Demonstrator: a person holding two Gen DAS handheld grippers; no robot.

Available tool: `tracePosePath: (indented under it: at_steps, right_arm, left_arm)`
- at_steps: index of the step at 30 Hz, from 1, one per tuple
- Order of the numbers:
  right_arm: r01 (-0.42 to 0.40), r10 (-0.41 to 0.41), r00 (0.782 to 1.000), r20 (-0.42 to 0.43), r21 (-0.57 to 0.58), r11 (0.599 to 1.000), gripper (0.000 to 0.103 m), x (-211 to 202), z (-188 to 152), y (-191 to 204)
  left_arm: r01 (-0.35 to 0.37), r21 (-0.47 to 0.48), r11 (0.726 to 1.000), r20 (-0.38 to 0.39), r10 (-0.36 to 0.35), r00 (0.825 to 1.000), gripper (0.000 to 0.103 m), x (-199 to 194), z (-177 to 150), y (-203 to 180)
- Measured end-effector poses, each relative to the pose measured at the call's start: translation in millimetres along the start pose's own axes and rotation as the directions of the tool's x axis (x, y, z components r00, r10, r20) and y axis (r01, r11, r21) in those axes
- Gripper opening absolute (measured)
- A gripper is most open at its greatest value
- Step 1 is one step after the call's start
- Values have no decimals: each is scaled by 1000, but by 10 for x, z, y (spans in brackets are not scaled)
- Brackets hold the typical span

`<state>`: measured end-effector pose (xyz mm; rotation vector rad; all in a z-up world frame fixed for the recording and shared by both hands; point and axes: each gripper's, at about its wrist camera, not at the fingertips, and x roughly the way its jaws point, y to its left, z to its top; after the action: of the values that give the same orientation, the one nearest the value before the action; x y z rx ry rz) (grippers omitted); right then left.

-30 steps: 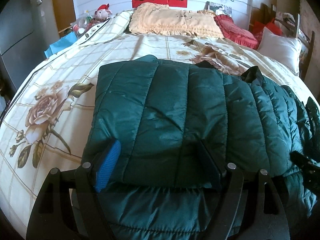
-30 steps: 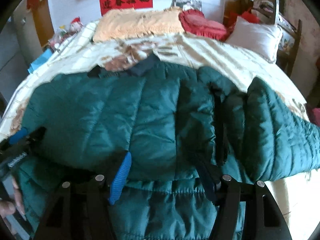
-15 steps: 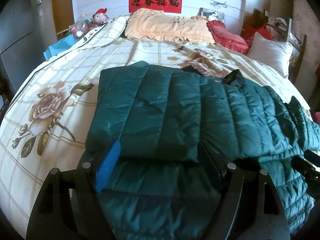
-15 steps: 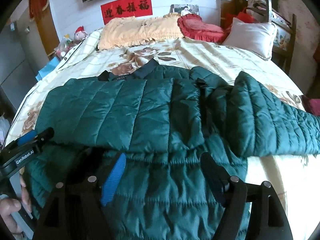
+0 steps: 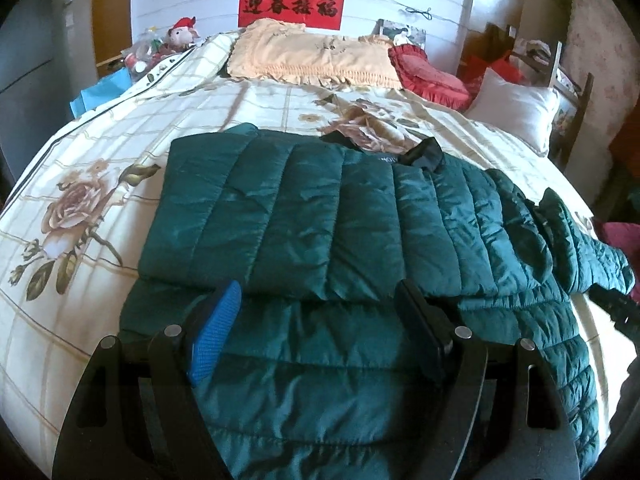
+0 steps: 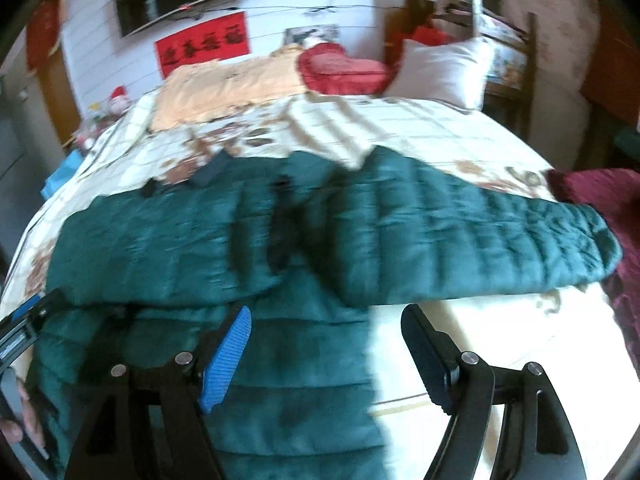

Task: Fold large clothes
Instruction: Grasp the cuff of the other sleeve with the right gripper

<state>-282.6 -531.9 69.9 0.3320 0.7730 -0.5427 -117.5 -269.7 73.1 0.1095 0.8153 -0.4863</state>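
Observation:
A dark green quilted jacket (image 5: 320, 208) lies across the flowered bedsheet (image 5: 80, 168), its left part folded over the body. My left gripper (image 5: 318, 288) hovers open just behind the fold's near edge, nothing pinched between its fingers. In the right wrist view the picture is blurred. The jacket (image 6: 160, 240) stretches one sleeve (image 6: 480, 240) out to the right. My right gripper (image 6: 326, 312) stands open above the jacket's right hem edge and bare sheet, holding nothing. The left gripper's tip (image 6: 28, 320) and a hand show at the left edge.
At the head of the bed lie a peach pillow (image 5: 312, 56), a red cushion (image 5: 432, 76) and a white pillow (image 5: 516, 108). A maroon cloth (image 6: 600, 192) sits by the sleeve's end. A wooden chair (image 6: 508, 64) stands at the right.
Both grippers have drawn back from the folded panel, which now lies flat on the jacket. The right gripper opened wider and swung right, toward the outstretched sleeve.

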Motion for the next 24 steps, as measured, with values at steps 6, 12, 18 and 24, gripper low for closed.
tracePosePath:
  at_steps: [6,12,18,24]
  right_arm:
    - [91,-92,996,8,52,995,75,11,73,-495]
    - [155,-156,988,6,106,982,78,37,128,-927]
    - [206,-209,978,4,160,965,80,75,156,-1325]
    - [270,-280,960,5,242,932,83,87,176,-1787]
  left_arm:
    - [30,-16,999,-11,-30,999,80,55,-53,5]
    - [59,-61,996,-33,-61,998,80,132,-105,89]
    - [79,-93,993,-32,-82,996,80,166,-169,145]
    - [103,-113,988,-19,-105,994,80,184,-220,187]
